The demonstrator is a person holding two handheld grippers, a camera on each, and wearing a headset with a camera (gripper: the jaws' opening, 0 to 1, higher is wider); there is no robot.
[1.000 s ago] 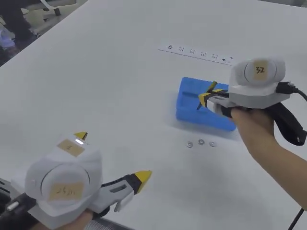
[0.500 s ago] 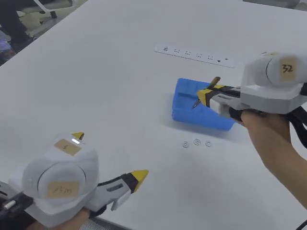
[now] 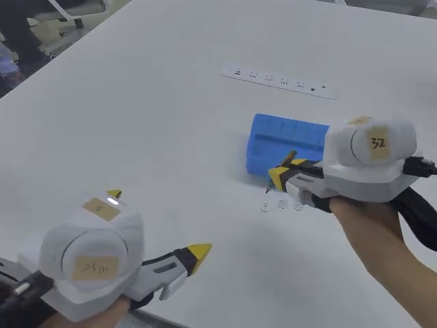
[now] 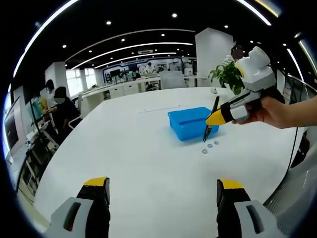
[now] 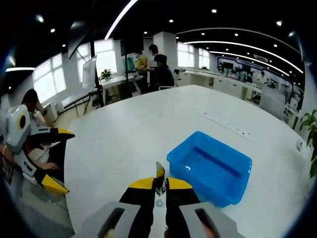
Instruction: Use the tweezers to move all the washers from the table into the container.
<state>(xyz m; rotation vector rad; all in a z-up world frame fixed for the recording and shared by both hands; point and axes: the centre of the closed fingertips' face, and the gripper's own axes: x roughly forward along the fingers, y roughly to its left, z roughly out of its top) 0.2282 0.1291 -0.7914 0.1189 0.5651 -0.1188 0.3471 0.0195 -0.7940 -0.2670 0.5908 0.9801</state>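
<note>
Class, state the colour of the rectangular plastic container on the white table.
Bright blue. The rectangular plastic container shows best in the right gripper view.

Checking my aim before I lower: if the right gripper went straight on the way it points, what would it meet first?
Probably the table, at or just beside the leftmost washer: the tweezers in the right gripper point down there. The blue container lies off that line. Depth is unclear.
</note>
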